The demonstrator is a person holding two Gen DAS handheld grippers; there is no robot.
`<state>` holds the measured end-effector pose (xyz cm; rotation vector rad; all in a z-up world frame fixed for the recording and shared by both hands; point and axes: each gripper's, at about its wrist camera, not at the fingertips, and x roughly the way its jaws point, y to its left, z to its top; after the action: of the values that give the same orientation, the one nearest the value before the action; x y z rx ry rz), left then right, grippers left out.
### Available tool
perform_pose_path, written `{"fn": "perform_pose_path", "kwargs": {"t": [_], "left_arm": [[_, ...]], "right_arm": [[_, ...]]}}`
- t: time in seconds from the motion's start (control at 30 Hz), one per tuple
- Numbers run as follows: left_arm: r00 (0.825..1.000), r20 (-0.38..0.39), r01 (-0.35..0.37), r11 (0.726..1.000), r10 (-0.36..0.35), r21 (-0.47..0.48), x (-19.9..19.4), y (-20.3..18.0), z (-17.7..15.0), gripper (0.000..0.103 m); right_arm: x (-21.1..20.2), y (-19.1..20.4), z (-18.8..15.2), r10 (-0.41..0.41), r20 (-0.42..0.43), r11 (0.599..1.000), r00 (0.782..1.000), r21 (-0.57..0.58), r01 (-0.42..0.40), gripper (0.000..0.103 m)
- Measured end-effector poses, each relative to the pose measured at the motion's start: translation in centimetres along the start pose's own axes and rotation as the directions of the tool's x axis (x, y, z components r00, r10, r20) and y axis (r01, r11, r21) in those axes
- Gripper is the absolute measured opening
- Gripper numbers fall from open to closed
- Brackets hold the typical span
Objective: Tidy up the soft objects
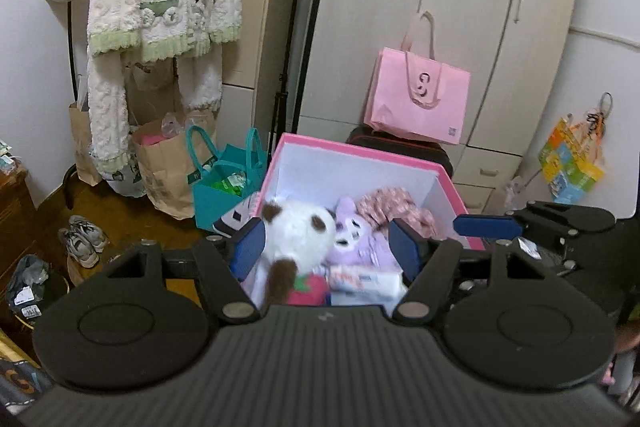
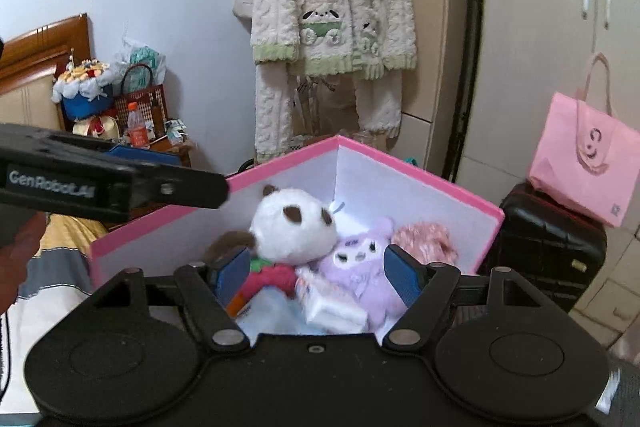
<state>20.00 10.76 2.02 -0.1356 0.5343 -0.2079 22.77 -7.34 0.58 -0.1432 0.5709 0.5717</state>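
So the pink box (image 2: 160, 223) is open and the soft stuff is inside: a white plush (image 2: 294, 227) with brown ears against the back wall, a purple plush (image 2: 362, 261) touching its right side, and something pink and fuzzy (image 2: 424, 237) in the far right corner, maybe a scrunchie, hard to tell. A white pack (image 2: 334, 309) lies in front. Left gripper (image 1: 324, 247) and right gripper (image 2: 316, 271) both hover over the box, jaws apart, holding nothing. A pink bag (image 2: 584, 163) sits on a suitcase (image 2: 548, 239) beside it.
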Motion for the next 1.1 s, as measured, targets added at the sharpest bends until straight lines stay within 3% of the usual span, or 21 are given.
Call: {"fn": "perform_pose_path", "kwargs": {"t": [0.3,0.6,0.97,1.03,1.1], "left_arm": [[0.998,-0.015,0.054,0.997,-0.053,0.062,-3.9,-2.5,-2.3,0.069],[0.994,0.026,0.098,0.987,-0.102,0.124,-7.4,-5.1,-3.9,0.073],[0.992,0.031,0.118,0.982,-0.124,0.146,-9.8,-7.4,-5.6,0.074],[0.992,0.030,0.116,0.983,-0.121,0.144,-10.1,-7.5,-5.8,0.077],[0.992,0.034,0.116,0.983,-0.122,0.144,-10.4,-7.7,-6.1,0.079]], "right_arm": [[-5.3,2.4,-2.6,-0.087,-0.002,0.996,0.996,0.028,0.087,0.079],[-10.6,2.5,-4.8,-0.170,0.025,0.980,0.985,0.108,0.166,0.083],[-15.7,3.6,-6.8,-0.284,0.068,0.952,0.956,0.142,0.272,0.084],[-16.7,3.8,-7.1,-0.305,0.081,0.945,0.949,0.150,0.291,0.091],[-17.4,4.0,-7.5,-0.319,0.084,0.939,0.944,0.162,0.303,0.092]]}}
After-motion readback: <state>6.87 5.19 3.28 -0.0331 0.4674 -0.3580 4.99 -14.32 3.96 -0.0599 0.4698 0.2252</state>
